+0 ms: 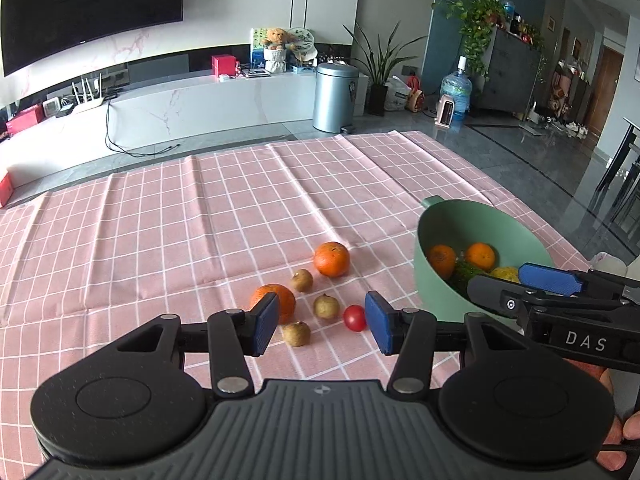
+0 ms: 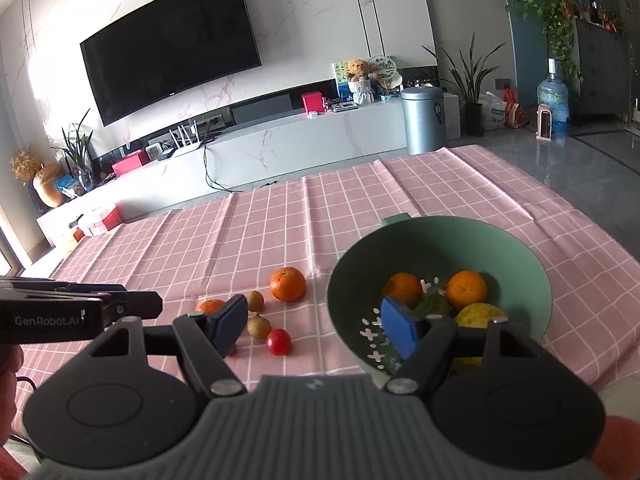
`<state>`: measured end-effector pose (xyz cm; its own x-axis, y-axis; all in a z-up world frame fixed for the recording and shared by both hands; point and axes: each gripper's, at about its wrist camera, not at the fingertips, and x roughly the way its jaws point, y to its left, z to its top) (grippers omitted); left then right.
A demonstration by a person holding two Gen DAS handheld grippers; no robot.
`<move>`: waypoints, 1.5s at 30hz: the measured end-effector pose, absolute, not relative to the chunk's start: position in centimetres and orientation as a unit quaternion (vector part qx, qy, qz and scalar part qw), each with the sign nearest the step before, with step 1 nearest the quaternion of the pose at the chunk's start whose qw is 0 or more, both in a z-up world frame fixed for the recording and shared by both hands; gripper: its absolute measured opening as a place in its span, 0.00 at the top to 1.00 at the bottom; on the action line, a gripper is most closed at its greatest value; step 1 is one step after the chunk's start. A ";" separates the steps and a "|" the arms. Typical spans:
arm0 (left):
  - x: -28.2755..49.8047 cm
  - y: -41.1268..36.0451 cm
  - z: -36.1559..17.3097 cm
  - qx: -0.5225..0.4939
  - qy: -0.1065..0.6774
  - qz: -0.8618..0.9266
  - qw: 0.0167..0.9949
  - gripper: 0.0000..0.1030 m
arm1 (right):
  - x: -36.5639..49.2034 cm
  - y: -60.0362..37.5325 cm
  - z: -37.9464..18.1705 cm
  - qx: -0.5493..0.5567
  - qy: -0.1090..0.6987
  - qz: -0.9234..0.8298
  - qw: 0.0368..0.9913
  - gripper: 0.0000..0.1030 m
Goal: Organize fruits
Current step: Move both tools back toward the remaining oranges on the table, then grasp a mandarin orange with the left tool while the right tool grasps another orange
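Hovering wide-open left gripper (image 1: 320, 326) over loose longan (image 1: 296, 334); centre both pads, close gently. Right gripper (image 2: 316, 330), also wide, empty beside green bowl (image 2: 532, 264).

A pink checked tablecloth (image 2: 280, 220) covered the table, creased in long folds. Behind it a dark television (image 2: 172, 44) hung on the marble wall above a low white console (image 2: 304, 136), a teddy bear (image 2: 357, 70) sat on top, and a grey pedal bin (image 1: 335, 96) stood beside a water jug (image 1: 456, 90).
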<state>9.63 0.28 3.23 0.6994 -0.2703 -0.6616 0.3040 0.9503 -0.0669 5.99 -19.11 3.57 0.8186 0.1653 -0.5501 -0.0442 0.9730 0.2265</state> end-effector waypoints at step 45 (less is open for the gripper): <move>19.1 4.1 -5.9 -0.098 0.449 -0.137 0.877 0.39 | 16.8 -10.0 -2.7 -0.097 0.354 0.110 0.924 0.58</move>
<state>19.09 4.07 -5.93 0.5591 -0.3285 -0.7613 0.1525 0.9432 -0.2950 16.81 -10.05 -2.68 0.7254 0.1350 -0.6750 -0.2729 0.9566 -0.1019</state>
